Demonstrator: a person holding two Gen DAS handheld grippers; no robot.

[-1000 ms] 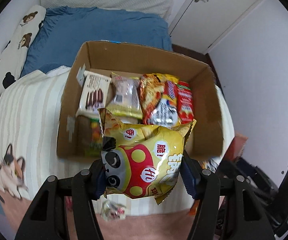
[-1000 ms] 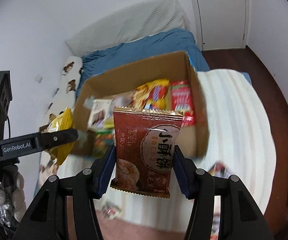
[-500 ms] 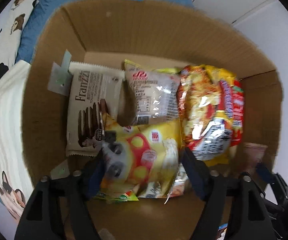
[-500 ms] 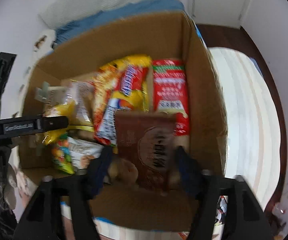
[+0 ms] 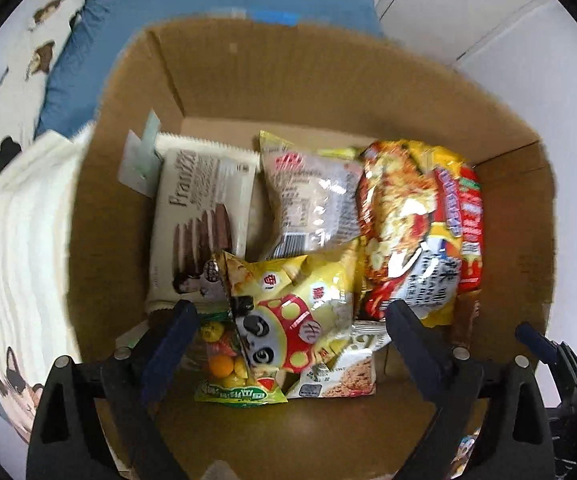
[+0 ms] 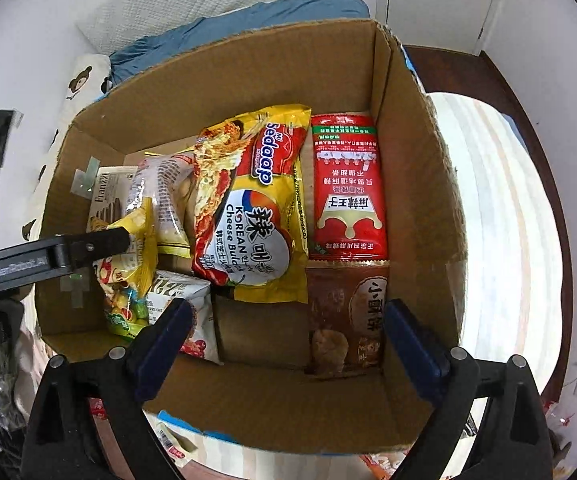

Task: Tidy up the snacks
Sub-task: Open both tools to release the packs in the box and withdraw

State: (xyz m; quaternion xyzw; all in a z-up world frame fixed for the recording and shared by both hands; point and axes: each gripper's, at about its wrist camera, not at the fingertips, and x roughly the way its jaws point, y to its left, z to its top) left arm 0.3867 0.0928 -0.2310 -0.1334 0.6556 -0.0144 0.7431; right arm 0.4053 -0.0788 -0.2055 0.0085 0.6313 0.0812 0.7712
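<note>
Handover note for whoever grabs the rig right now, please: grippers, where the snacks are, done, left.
Left gripper: jaws just opened wide, nothing pinched; the yellow panda bag lies loose between them inside the cardboard box.
Right gripper: jaws just opened too, nothing held; the brown biscuit pack lies in the box by its right wall, below the red sachet.
Also in the box: Sedaap noodles, Franzzi wafers, silver pack.
Done: both packs dropped in.
Left: lift both grippers clear; some wrappers seem to lie outside near the box's front edge, so check there.
</note>
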